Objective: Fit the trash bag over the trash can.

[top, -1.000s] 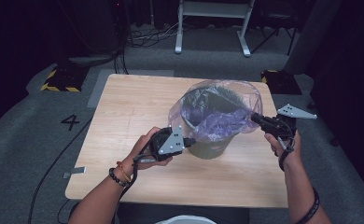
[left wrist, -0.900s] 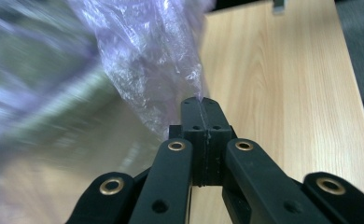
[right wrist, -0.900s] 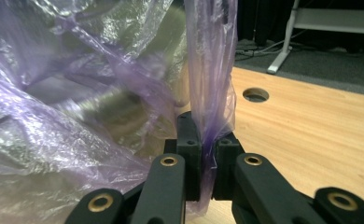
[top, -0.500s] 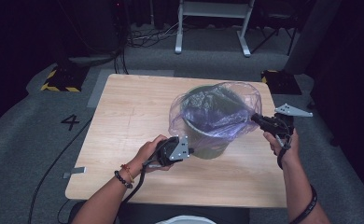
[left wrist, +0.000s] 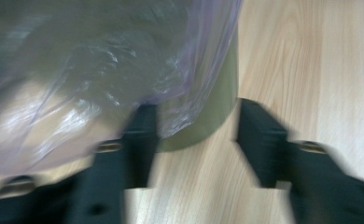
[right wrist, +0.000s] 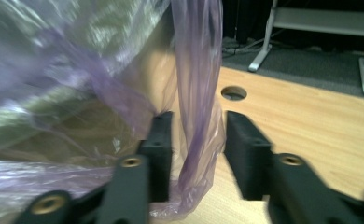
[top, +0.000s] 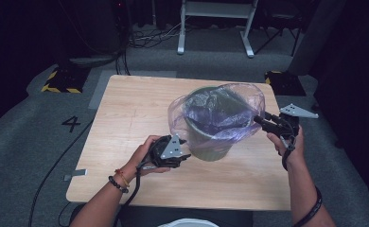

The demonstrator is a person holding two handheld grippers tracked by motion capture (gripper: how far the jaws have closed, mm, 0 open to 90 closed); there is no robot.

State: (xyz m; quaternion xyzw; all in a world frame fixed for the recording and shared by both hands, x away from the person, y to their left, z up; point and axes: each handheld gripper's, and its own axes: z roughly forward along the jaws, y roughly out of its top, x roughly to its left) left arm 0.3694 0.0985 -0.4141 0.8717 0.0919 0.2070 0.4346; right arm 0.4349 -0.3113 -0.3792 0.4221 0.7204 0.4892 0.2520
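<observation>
An olive green bin [top: 212, 147] stands right of the table's [top: 135, 109] middle, lined with a thin purple bag [top: 215, 109] folded out over its rim. My left gripper [top: 186, 158] sits low against the bin's near-left side. Its jaws have just been opening and stand wide apart. In the left gripper view the bag's hem [left wrist: 189, 112] and the bin's wall [left wrist: 215, 121] lie between them, unpressed. My right gripper [top: 257, 120] is at the bin's right rim. Its jaws have also just been opening, and a loose fold of bag [right wrist: 195, 140] hangs between them.
A round hole [right wrist: 234, 93] is cut in the tabletop beyond the right gripper. A white metal frame [top: 215, 28] stands on the floor behind the table. A yellow-and-black block [top: 59, 80] and a floor mark "4" [top: 72, 124] lie to the left.
My left gripper has moved down the bin's side and its jaws have opened off the bag. The bag now sits lower over the rim. The right gripper has stayed put and opened.
</observation>
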